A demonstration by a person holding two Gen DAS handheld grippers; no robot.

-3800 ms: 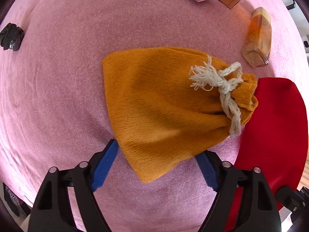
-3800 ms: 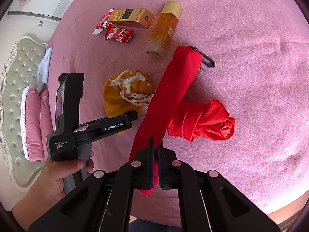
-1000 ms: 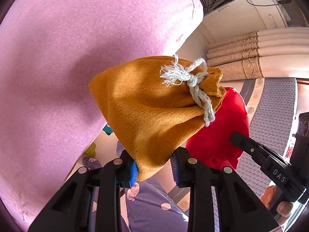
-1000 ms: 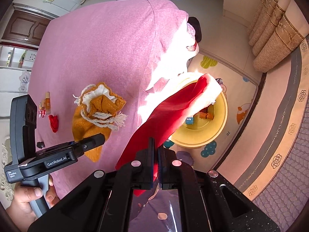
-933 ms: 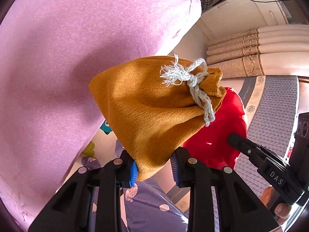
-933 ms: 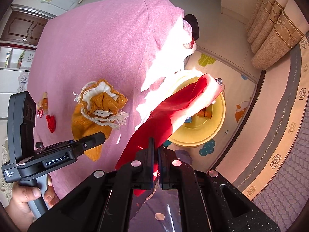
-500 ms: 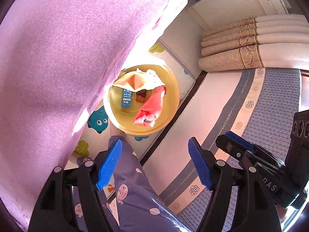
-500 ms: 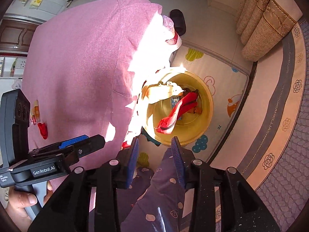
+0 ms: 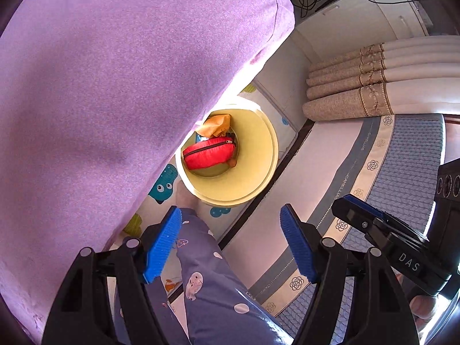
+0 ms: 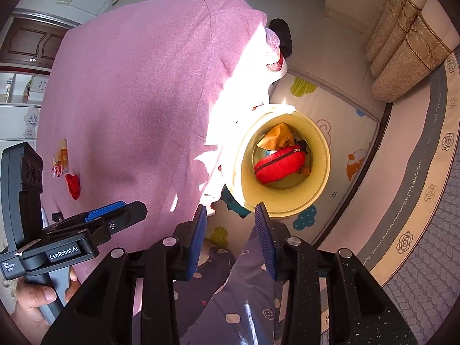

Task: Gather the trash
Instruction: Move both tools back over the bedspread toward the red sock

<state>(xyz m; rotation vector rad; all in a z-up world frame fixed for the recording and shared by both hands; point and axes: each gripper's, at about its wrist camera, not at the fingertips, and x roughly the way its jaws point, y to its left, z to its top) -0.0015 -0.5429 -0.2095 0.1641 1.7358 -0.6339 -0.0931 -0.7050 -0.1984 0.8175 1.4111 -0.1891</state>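
Observation:
A yellow bin stands on the floor beside the pink-covered table. In it lie a red zip pouch and an orange drawstring bag. My left gripper is open and empty, high above the bin. My right gripper is open and empty above the bin's near rim. On the table far off lie a red cloth, an amber bottle and a red wrapper.
The pink table fills the left of both views. The person's leg in blue patterned trousers stands between gripper and bin. A play mat, curtains and patterned carpet surround the bin.
Both grippers opened: the orange bag fell from the left and the red pouch from the right, and both now rest in the yellow bin. The view has shifted slightly since half a second ago.

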